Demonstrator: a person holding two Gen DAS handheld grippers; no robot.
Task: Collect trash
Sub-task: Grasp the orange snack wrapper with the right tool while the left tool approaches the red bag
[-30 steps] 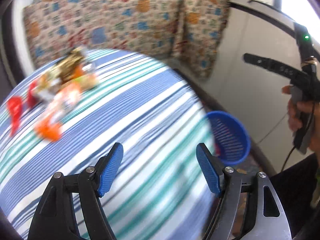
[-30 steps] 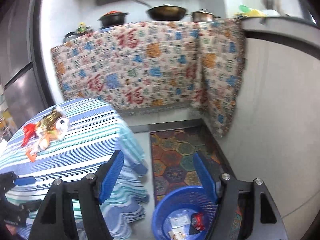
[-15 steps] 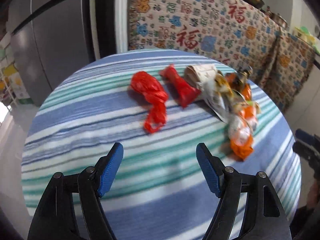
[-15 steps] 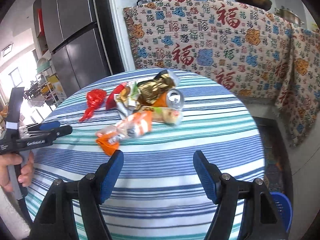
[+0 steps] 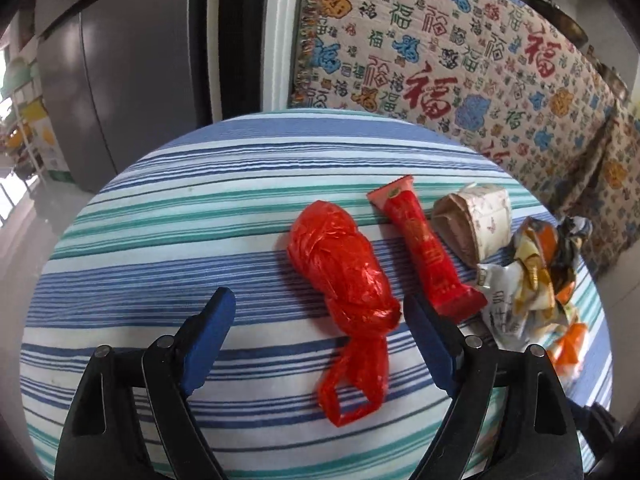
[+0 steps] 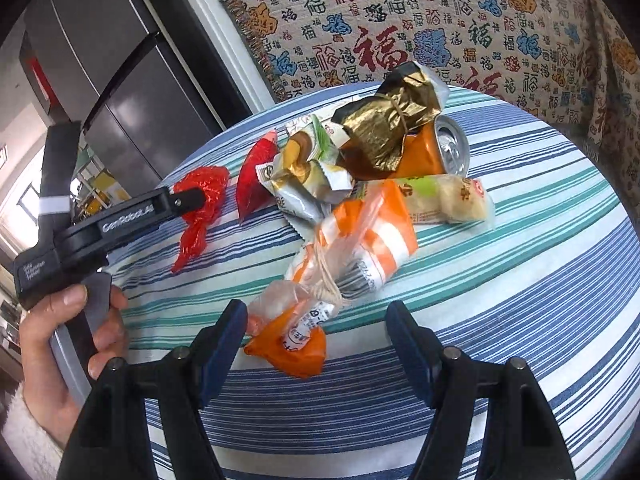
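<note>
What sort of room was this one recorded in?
Most likely a home kitchen or dining corner: a tall grey fridge stands behind a round table under a striped cloth, and a pan sits on a counter draped with a patterned cloth.

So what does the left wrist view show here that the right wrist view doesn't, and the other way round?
Only the left wrist view shows the crumpled paper cup and the left gripper head-on, jaws opening, nothing between them but the red plastic bag.

Only the right wrist view shows the orange can, the gold foil wrapper, the tied orange-and-white bag and the person's hand.

Both show the striped tablecloth, the red bag and the red wrapper.
</note>
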